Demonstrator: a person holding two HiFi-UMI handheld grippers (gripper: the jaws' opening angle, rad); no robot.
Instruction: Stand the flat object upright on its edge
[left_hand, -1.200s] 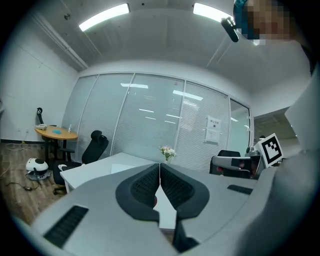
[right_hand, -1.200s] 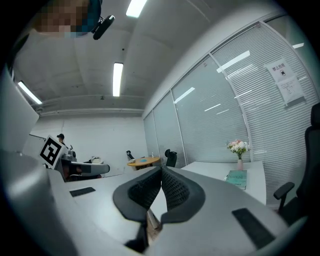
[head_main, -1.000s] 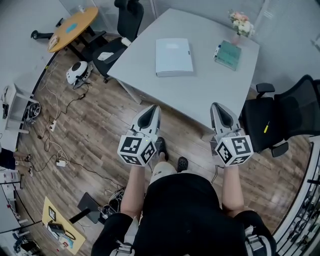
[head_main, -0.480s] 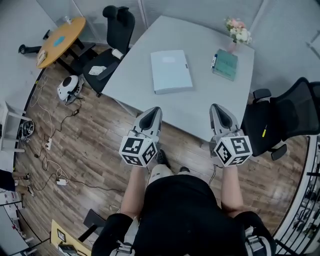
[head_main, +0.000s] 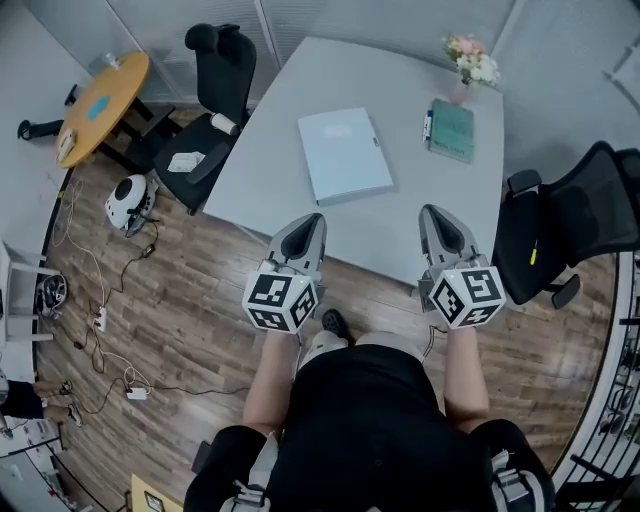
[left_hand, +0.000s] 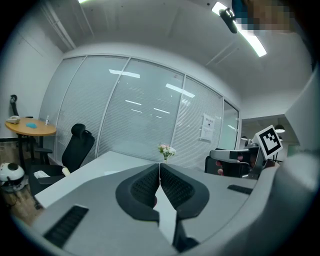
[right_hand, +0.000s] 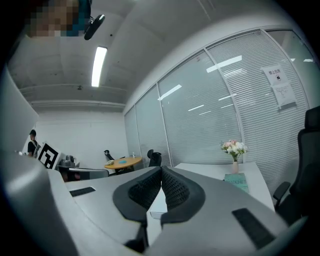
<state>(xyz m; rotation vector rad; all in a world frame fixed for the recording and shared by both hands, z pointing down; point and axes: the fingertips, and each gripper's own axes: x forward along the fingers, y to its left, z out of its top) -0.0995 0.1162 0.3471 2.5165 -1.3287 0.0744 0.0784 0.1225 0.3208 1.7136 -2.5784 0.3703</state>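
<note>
A pale blue flat binder (head_main: 344, 154) lies flat on the grey table (head_main: 400, 210), left of its middle. A green book (head_main: 452, 129) lies flat nearer the far right corner and shows in the right gripper view as the green book (right_hand: 236, 181). My left gripper (head_main: 309, 221) hangs shut and empty over the table's near edge, short of the binder. My right gripper (head_main: 436, 214) is level with it to the right, also shut and empty. In the gripper views the left gripper (left_hand: 159, 166) and the right gripper (right_hand: 161, 170) show their jaws pressed together.
A vase of flowers (head_main: 470, 62) stands at the table's far right corner. Black office chairs stand at the left (head_main: 205, 120) and right (head_main: 580, 225) of the table. A round wooden table (head_main: 98, 98) stands far left. Cables and a white helmet (head_main: 128, 199) lie on the wood floor.
The person has walked toward the grey table; the table and binder have come nearer in the head view. Both grippers stayed shut and now reach over the near edge.
</note>
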